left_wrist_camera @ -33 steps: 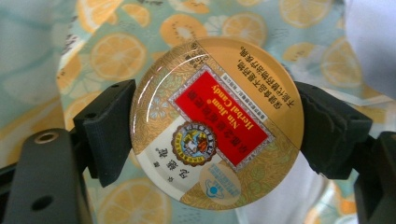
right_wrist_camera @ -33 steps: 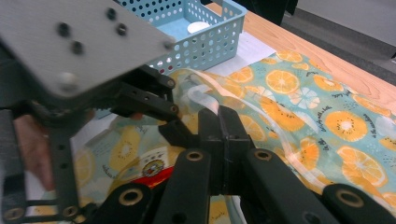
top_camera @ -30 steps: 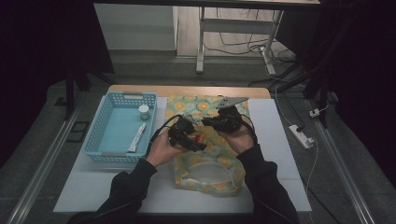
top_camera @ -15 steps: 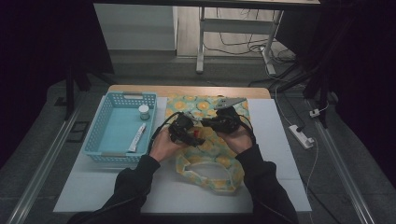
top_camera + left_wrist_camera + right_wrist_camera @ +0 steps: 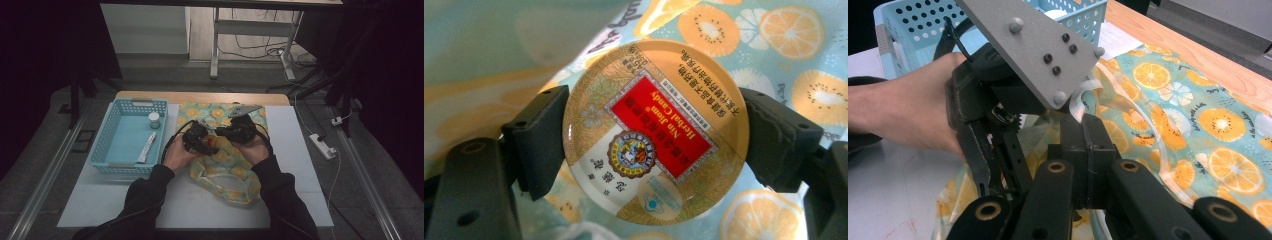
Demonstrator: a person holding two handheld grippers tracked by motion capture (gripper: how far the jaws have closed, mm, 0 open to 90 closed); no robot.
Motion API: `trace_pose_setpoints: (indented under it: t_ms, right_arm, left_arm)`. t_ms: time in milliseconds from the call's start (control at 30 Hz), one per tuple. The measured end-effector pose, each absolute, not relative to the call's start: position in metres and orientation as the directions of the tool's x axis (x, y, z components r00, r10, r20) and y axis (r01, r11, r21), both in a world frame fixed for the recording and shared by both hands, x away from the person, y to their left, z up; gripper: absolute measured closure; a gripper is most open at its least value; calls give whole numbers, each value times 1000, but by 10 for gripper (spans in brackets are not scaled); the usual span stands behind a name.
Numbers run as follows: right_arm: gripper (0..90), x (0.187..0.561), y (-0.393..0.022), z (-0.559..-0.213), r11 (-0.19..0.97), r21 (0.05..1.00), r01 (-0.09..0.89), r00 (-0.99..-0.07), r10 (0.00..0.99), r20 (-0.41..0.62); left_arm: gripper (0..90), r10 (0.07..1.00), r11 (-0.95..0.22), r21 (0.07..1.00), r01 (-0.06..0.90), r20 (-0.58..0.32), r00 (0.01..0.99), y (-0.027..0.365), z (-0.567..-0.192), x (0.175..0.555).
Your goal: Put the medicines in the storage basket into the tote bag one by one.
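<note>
Left gripper [image 5: 651,132] clamps the round gold herbal-candy tin [image 5: 655,131], right gripper [image 5: 1087,145] pinches the citrus-print fabric bag's white edge [image 5: 1083,102], so dropping it in looks next.

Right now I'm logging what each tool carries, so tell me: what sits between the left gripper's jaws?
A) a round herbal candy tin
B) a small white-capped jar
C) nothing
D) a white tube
A: in the left gripper view the two black jaws of the left gripper press the opposite sides of the round herbal candy tin, above the fruit-print bag.
</note>
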State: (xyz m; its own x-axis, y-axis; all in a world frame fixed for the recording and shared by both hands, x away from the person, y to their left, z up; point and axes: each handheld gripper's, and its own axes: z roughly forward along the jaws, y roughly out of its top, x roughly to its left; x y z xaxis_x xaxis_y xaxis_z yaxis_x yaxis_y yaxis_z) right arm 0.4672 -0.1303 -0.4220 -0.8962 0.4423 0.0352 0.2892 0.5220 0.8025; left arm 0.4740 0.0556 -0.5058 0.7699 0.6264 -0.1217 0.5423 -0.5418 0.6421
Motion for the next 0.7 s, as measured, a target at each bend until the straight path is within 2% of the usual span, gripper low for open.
trace_pose_setpoints:
  t_ms: [300, 700]
  right_arm:
    - [900, 468, -132, -422, 518, 804, 291, -895, 445, 36]
    - [900, 468, -133, -421, 511, 809, 290, -894, 447, 38]
  left_arm:
    - [116, 637, -506, 658, 558, -151, 756, 57, -503, 474]
    - [35, 605, -502, 664, 554, -188, 774, 68, -486, 459]
